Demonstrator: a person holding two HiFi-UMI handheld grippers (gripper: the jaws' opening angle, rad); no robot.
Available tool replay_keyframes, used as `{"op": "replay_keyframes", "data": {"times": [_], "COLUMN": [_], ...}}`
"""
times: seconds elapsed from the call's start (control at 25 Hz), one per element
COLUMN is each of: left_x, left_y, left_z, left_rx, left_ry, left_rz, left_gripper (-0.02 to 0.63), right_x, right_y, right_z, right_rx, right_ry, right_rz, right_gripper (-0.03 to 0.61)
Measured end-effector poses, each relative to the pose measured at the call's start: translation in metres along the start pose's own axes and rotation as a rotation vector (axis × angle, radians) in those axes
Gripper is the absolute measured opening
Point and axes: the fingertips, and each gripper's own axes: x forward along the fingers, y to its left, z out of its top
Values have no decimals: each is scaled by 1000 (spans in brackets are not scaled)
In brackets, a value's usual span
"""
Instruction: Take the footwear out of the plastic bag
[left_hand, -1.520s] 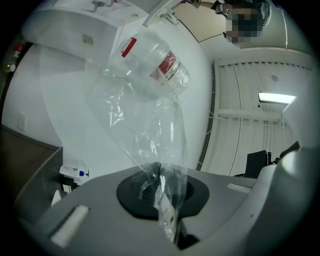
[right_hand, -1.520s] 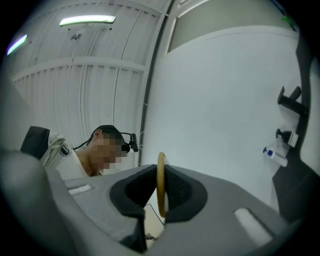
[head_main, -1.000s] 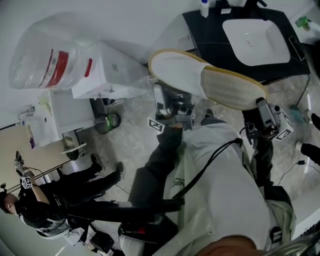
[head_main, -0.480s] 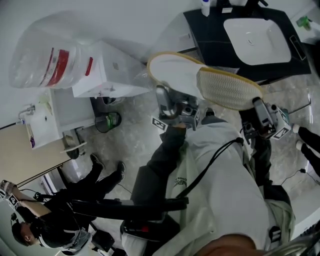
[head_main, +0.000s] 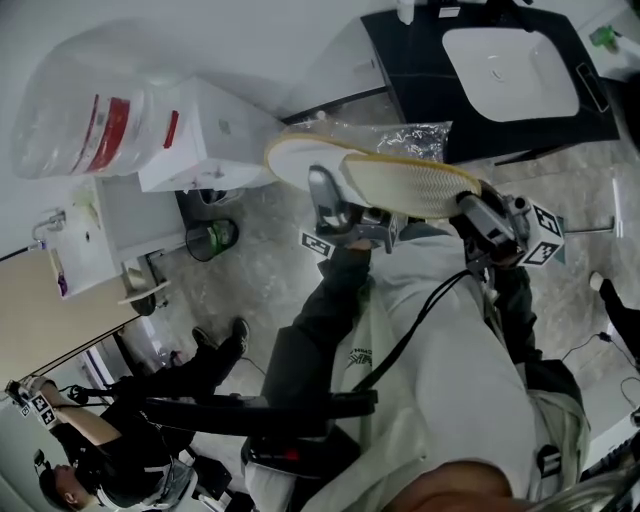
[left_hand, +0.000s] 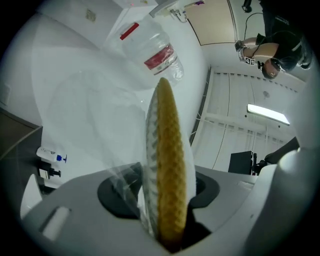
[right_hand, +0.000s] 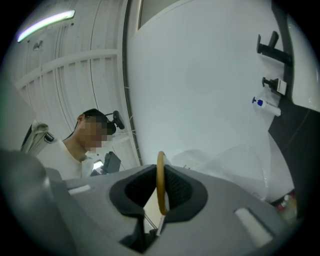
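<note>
A white slipper with a ribbed yellow sole (head_main: 400, 182) is held up in front of me, its sole nearly edge-on. The crinkled clear plastic bag (head_main: 395, 137) lies bunched just behind it. My left gripper (head_main: 328, 200) is at the slipper's left end. In the left gripper view the slipper (left_hand: 167, 165) stands between the jaws with bag film (left_hand: 100, 130) to its left. These jaws have just been opening and stand clear of it on both sides. My right gripper (head_main: 478, 208) is shut on the slipper's thin yellow rim (right_hand: 160, 175).
A black counter with a white basin (head_main: 510, 70) is at the top right. A white cabinet (head_main: 215, 140) and a large clear bottle with a red label (head_main: 90, 120) are at the top left. A green bin (head_main: 212, 238) stands on the floor. Another person (head_main: 120, 470) is at the lower left.
The slipper has tipped from sole-towards-me to nearly edge-on and shifted left and down. The right gripper moved left with it. The bag now shows behind the slipper.
</note>
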Motion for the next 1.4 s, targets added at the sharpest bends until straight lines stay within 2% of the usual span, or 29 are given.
{"op": "replay_keyframes", "data": {"times": [0.12,0.28,0.44,0.56,0.64,0.72,0.84,0.96,1.12,1.4], "left_x": [-7,-17,-29,-40,-44,-45,-48,-47,-47,-45], "left_y": [2,6,5,3,-2,-7,-11,-9,-5,-5], "left_z": [9,19,54,91,111,124,133,137,141,153], "left_rx": [17,38,64,147,202,239,267,273,264,242], "left_ry": [-13,-38,-154,-216,-225,-222,-191,-141,-91,-26], "left_rz": [23,63,100,164,191,205,231,251,277,285], "left_gripper": [134,115,112,110,110,110,110,110,110,109], "right_x": [-4,-10,-21,-28,-28,-22,-3,22,48,61], "right_y": [-11,-15,-17,-29,-42,-56,-74,-92,-97,-92], "right_z": [-11,-18,2,19,18,7,-16,-49,-81,-96], "right_rx": [-26,-149,-158,-263,-349,-380,-347,-274,-233,-234], "right_ry": [63,108,57,74,132,174,181,219,243,207], "right_rz": [-35,-81,-93,-224,-347,-436,-515,-553,-550,-551], "right_gripper": [43,54,55,55,57,63,81,86,86,86]}}
